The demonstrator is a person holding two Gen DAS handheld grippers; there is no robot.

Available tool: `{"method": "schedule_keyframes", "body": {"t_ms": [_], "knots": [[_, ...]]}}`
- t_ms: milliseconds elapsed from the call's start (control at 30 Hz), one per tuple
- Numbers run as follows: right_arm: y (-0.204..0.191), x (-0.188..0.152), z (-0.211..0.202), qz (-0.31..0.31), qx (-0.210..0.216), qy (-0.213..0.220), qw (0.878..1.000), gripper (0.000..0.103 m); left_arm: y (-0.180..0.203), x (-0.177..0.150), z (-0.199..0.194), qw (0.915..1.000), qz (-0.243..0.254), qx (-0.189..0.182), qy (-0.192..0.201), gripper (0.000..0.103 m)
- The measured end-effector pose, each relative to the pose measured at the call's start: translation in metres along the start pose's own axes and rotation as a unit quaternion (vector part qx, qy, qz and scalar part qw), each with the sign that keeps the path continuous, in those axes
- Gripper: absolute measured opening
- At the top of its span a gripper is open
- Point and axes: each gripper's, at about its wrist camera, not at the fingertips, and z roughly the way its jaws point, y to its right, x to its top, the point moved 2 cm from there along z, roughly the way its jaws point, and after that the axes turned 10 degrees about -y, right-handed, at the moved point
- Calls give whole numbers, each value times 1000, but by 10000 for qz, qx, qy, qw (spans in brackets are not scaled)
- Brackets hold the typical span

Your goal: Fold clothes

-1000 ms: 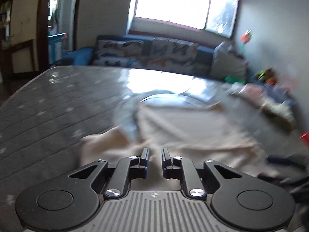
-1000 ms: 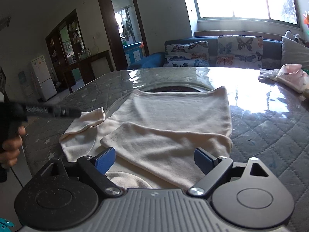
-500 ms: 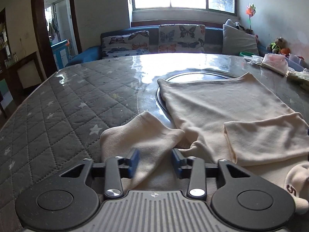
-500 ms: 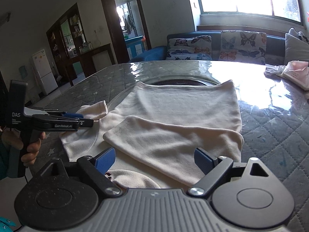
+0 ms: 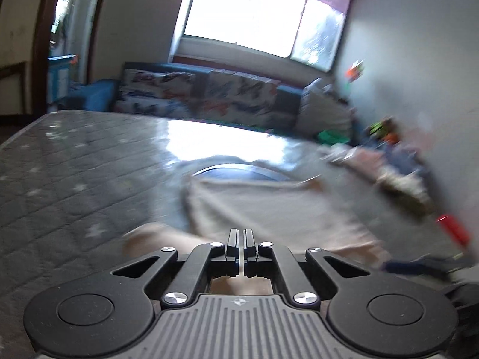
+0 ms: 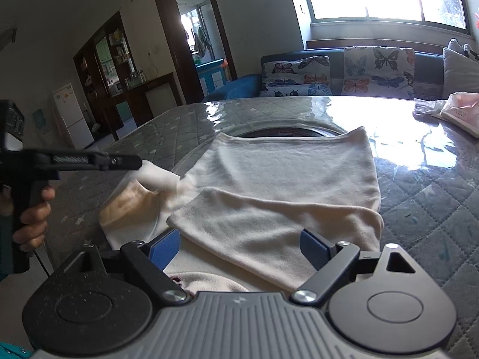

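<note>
While the cream garment lies spread on the quilted counter, its right sleeve already folded across the body, the left tool pinches the left sleeve and lifts it off the surface. Over the near hem, the right tool hangs with jaws wide apart, holding nothing.
</note>
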Motion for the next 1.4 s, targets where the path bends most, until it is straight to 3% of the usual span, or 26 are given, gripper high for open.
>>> {"method": "schedule_keyframes", "body": {"t_ms": [100,200,300,467,567,800,833,867,967,1067,1200,1400], "knots": [[5,3,-6,142,76,73,9998,86,22,6,-11,9991,141,-366,132,2],[9,5,-12,194,78,118,9997,85,38,3,-13,9973,717,-27,155,5],[10,5,-13,179,79,105,9998,85,34,-9,1,9935,1036,450,-107,7],[8,4,-10,162,80,59,9998,85,16,-27,27,9843,1215,1247,-304,26],[6,4,-8,153,83,32,9998,85,8,-29,40,9809,1254,1437,-380,38],[4,4,-3,135,86,-30,9999,85,3,-33,60,9790,1394,1373,-580,40],[4,3,-3,135,82,-35,9999,85,2,-33,62,9796,1378,1331,-608,34],[4,4,-3,132,72,-38,9999,85,0,-32,64,9811,1314,1264,-644,20],[5,4,-3,140,51,-34,9999,85,-7,-29,59,9867,1037,1092,-612,11],[6,4,-6,155,29,20,9999,85,-7,-20,42,9927,750,843,-434,9],[10,7,-10,203,20,91,9998,85,11,-3,15,9986,485,207,-109,9],[21,12,-22,406,30,271,9988,84,54,15,-8,9954,382,-818,310,9]]}}
